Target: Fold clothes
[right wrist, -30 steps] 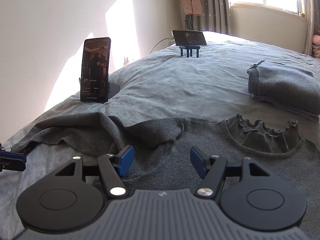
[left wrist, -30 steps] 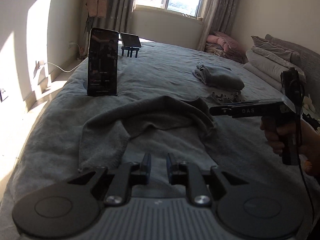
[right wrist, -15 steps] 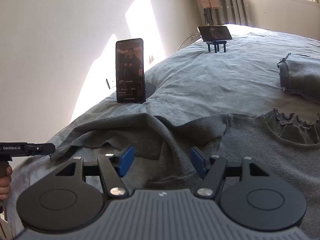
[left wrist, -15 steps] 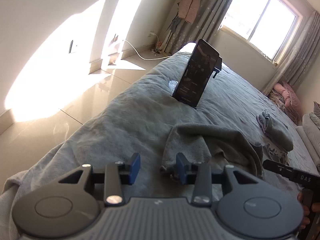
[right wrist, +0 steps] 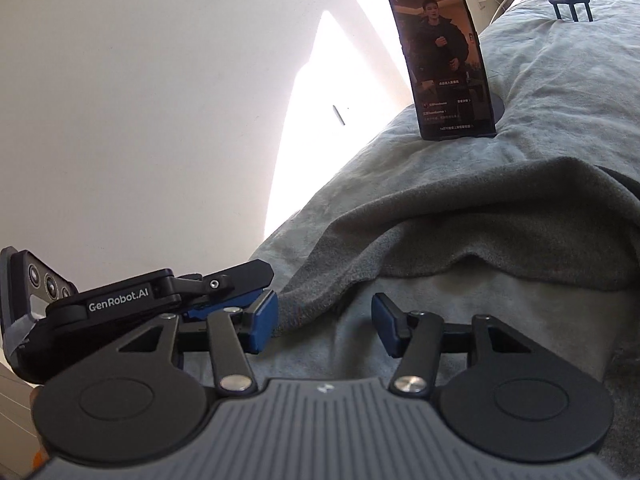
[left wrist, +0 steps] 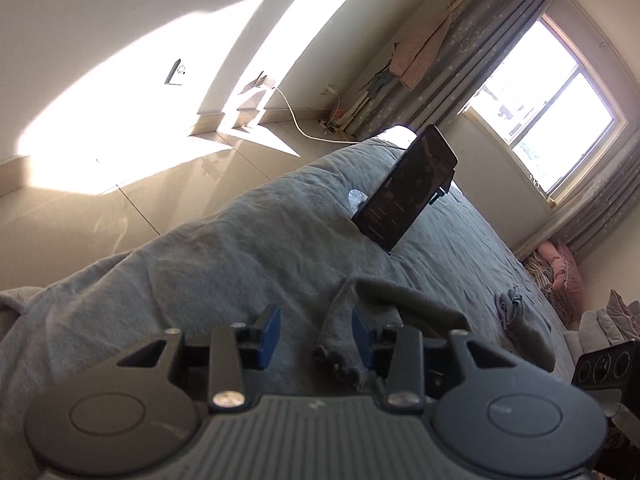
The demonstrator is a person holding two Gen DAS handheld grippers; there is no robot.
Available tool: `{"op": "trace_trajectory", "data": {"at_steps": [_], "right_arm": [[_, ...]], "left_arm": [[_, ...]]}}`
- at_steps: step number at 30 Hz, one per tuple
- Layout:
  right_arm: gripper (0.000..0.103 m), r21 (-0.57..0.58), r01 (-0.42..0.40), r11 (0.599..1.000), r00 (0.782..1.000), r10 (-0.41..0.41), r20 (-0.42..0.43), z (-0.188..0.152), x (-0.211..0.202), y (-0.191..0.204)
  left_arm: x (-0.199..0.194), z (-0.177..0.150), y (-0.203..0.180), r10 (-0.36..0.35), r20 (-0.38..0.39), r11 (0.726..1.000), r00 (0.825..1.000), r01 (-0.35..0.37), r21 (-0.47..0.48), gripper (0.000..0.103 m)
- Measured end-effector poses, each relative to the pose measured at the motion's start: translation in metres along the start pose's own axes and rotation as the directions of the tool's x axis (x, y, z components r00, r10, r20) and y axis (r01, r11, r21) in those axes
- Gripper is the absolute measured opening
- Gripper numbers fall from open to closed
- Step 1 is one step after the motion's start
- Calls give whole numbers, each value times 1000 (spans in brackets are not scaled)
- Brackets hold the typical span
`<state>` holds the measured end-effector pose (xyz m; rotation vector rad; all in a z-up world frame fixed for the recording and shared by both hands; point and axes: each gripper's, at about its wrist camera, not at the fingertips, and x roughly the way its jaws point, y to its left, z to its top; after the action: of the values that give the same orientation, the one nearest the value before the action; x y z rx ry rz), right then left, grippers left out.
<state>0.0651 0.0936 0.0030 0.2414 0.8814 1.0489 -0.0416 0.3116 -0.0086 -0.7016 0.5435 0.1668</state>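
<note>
Where the right tool (right wrist: 325, 322) closes, the sweater (right wrist: 480, 232) (mostly cropped) lies.

matt grey knit sweater (right wrist: 500, 232), glossy glass phone (right wrist: 440, 60)

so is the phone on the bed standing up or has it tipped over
Standing up. The phone sits upright on its round stand on the blanket, leaning back slightly, with its screen lit and facing the camera.

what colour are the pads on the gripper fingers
Blue pads, on black fingers; clearest in the right wrist view.
</note>
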Motion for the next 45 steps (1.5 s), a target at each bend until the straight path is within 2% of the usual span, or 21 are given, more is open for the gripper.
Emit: {"op": "trace_trajectory", "data": {"at_steps": [1, 2, 3, 4, 8, 16, 26, 28, 30, 31, 35, 39, 42, 44, 45], "right_arm": [[44, 10, 0, 1000, 1000, 0, 1, 1, 4, 0], [30, 18, 1, 1000, 1000, -1, 3, 2, 7, -1], [22, 27, 4, 1000, 1000, -4, 4, 2, 8, -2], [9, 39, 8, 999, 1000, -9, 4, 3, 9, -5], [5, 67, 20, 998, 1000, -22, 19, 3, 0, -14], [5, 125, 59, 990, 997, -64, 33, -1, -31, -40], [2, 131, 152, 980, 988, -156, 22, -11, -53, -62], [2, 99, 198, 975, 979, -201, 26, -11, -57, -62], [8, 59, 234, 970, 971, -237, 36, -11, -63, -60], [13, 38, 235, 971, 971, -236, 44, -10, -66, -57], [14, -43, 217, 975, 974, -213, 79, -10, -78, -42], [17, -150, 189, 970, 982, -183, 55, -13, -73, -20], [24, -220, 185, 958, 982, -185, 22, -20, -63, -6], [33, -260, 199, 945, 979, -202, 17, -23, -55, 0], [34, -273, 204, 940, 978, -208, 15, -24, -51, 1]], "left_arm": [[1, -1, 0, -1, -1, 1000, 1000, 1, 1, 40], [2, -1, 0, -2, -1, 1000, 1000, 2, 1, 40], [2, -1, 0, -2, 0, 1000, 1000, 2, -1, 40], [2, -1, 1, -5, 1, 1000, 1000, 5, -6, 40], [1, -1, 3, -21, -4, 999, 1000, 21, -28, 40], [6, -5, -5, -73, -51, 997, 996, 71, -37, 40], [21, -16, -25, -82, -101, 996, 991, 85, 24, 40], [23, -18, -27, -81, -103, 996, 991, 84, 29, 40], [24, -19, -29, -78, -104, 996, 992, 82, 36, 40], [25, -20, -30, -77, -103, 996, 992, 81, 39, 40], [25, -21, -31, -75, -102, 996, 992, 79, 40, 40], [24, -22, -32, -72, -98, 997, 993, 76, 35, 41], [24, -23, -33, -71, -97, 997, 993, 75, 32, 43], [24, -23, -33, -72, -98, 997, 993, 76, 33, 43], [24, -23, -34, -72, -98, 997, 993, 75, 33, 43]]}}
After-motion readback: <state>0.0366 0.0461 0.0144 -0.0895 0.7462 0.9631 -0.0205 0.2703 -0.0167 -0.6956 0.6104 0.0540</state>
